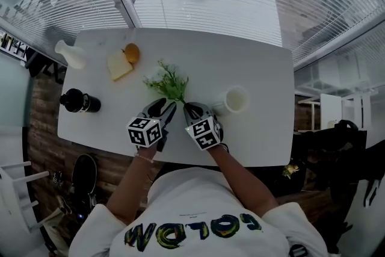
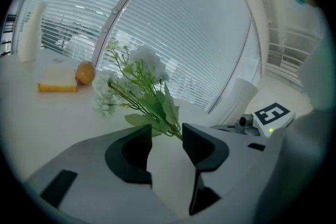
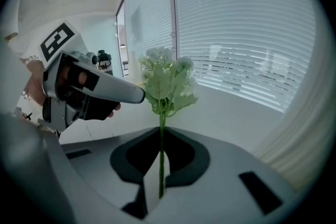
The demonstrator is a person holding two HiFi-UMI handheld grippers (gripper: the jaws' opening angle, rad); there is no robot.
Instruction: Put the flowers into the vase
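On the white rectangular table [image 1: 252, 63], the two grey tongs stood side by side over the middle of the near edge. The right gripper [image 3: 160, 152] was closed on the thin green stem, which ran upright between its jaws. The left gripper [image 2: 167, 141] had its jaws apart, with the stem at their tips but not pressed.

The white open-topped cylindrical vase [image 1: 236, 100], as I judged it, stood just beside the right gripper toward the table's right edge. The sprig of white artificial flowers with green leaves [image 1: 168, 82] hung from the right gripper, its head leaning toward the table's middle.

To do the step well, I judged the left gripper should draw clear. The right should keep its pinch firm, carry the sprig over the vase mouth, turn the stem end down and let go only once the stem was well inside.

Readable writing was scarce:
- The person's white shirt bore large coloured letters, too warped to read.
- The black bottle [image 1: 80, 102] at the left edge had small print, illegible.
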